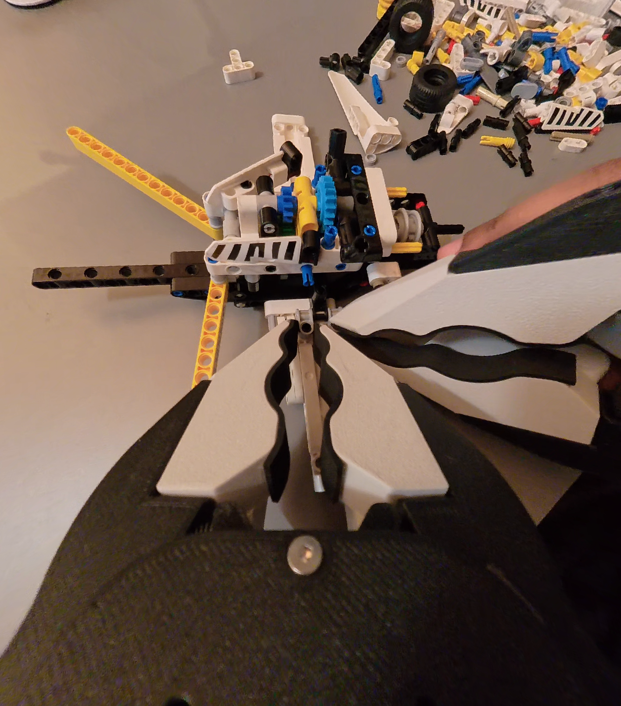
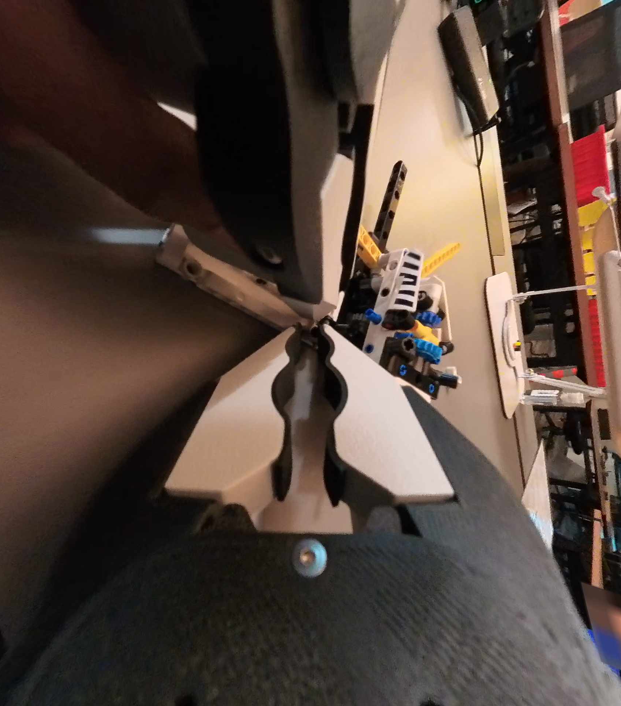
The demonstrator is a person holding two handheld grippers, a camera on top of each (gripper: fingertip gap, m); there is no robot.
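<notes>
Right now the left tool (image 1: 304, 328) pinches a thin grey beam (image 1: 309, 382) that juts from the near side of the brick model (image 1: 301, 229) resting on the grey table (image 1: 72, 382). Beside it, the right tool (image 2: 311, 330) comes in from the right, its tips nipped on a small black pin (image 2: 313, 328) at that same joint. Loose parts (image 1: 511, 68) lie heaped beyond

Two claws showed: the left claw (image 1: 307, 328) and the right claw (image 1: 333, 324), tips nearly meeting. Just beyond them sat one built model (image 1: 301, 225) with two yellow beams (image 1: 137, 175) and one long black beam (image 1: 103, 273). Farther off, up right, lay one heap of loose parts (image 1: 511, 65) containing two black tyres (image 1: 433, 86); one white T-piece (image 1: 238, 68) lay apart on the tabletop (image 1: 72, 382).
</notes>
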